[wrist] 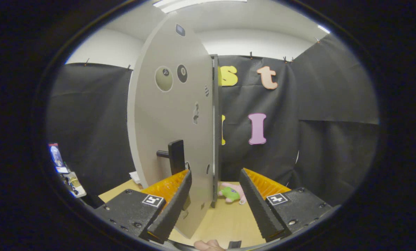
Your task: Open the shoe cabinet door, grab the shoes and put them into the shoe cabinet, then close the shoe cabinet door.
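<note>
The hand-held gripper (pixel 215 181) has its two fingers spread apart with nothing clamped between them; the pale grey flat-panel shoe cabinet door (pixel 169 115) stands swung out, its free edge pointing into the gap between the fingers, and its dark upright bar handle (pixel 176 156) sits just above the left finger; beyond the fingers, on the light wooden tabletop (pixel 229 223), lies a small pink and green soft shoe (pixel 232 193), just beside the door's lower corner and the dark cabinet frame edge (pixel 215 132). The likely trouble, as a judgement: the left finger is very close to the door panel, so a forward reach for the shoe could knock the door and swing it back across the path; the shoe also looks soft and low, so the fingers may scrape the tabletop or pinch only a fold of it. Counted: one door; one handle; two fingers; one shoe clearly visible, though a second may be hidden behind the door; the cabinet interior cannot be made out.
</note>
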{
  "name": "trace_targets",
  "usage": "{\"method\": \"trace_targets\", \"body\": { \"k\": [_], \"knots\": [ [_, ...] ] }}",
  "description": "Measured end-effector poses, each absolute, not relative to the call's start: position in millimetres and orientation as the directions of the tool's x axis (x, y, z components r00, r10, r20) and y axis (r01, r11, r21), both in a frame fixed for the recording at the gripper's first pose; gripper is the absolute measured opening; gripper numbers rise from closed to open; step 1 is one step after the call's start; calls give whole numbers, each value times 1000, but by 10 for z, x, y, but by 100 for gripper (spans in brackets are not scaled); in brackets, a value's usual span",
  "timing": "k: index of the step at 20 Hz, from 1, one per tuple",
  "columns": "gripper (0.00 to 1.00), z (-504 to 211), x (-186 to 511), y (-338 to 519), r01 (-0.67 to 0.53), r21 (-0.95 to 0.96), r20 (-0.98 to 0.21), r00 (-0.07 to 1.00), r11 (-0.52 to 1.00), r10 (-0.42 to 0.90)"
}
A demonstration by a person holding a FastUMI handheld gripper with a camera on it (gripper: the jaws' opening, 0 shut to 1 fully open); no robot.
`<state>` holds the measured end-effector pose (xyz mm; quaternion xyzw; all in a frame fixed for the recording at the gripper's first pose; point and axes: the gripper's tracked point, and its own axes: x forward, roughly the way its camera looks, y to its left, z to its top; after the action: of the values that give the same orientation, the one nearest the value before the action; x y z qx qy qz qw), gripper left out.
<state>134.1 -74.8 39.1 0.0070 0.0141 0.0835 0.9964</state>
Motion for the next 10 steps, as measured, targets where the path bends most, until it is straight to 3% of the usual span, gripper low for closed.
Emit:
{"method": "trace_targets", "body": {
  "k": [10],
  "knots": [
    [92, 332, 1372, -172, -131, 9, -34, 991, 991, 131]
  ]
}}
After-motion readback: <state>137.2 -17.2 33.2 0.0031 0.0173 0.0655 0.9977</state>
